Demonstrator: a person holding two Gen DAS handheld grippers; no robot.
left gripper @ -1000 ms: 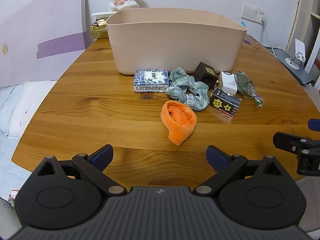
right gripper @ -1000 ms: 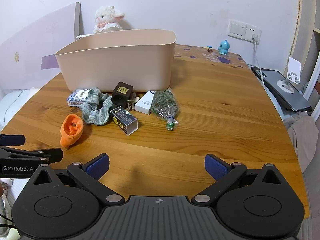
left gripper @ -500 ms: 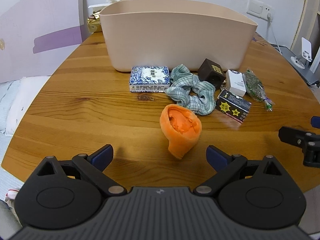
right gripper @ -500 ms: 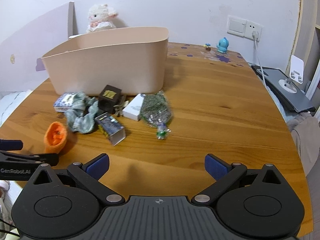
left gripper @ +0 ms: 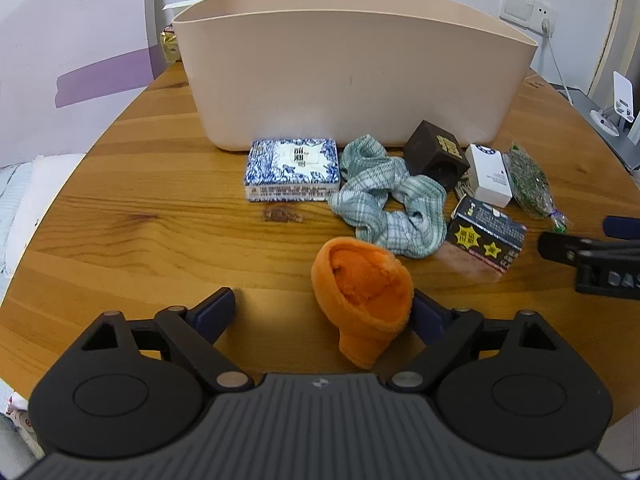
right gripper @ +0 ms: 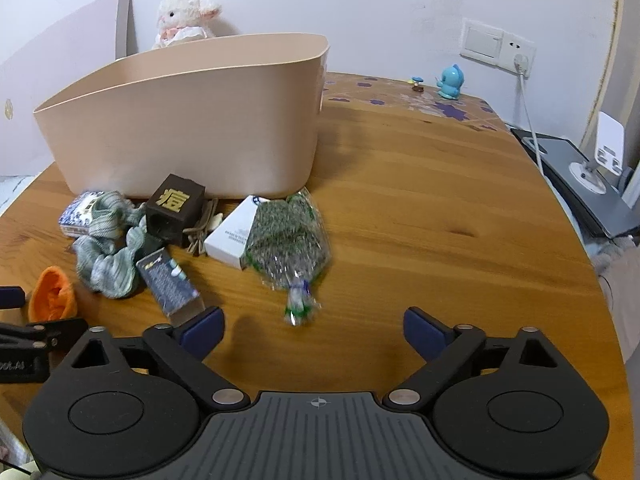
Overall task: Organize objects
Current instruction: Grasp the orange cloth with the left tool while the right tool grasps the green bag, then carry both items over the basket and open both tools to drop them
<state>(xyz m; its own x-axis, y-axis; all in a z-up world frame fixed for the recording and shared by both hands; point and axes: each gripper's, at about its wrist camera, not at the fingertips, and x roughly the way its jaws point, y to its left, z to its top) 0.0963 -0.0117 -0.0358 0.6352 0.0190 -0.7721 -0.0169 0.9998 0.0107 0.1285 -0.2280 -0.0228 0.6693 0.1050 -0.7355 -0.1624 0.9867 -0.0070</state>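
Wooden table (left gripper: 160,216), gold-charactered dark box (right gripper: 174,209).

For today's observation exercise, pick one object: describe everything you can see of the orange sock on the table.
The orange sock is a fuzzy, plush-looking piece, rolled or bunched into a short cone. Its wide open mouth faces up and toward the bin, showing a thick cuff and a crumpled inside; the narrow end points at the camera. It rests on the wooden table, between the open fingers of the left hand-held gripper, close to the right finger; contact cannot be told. The checked cloth lies just behind it, apart.
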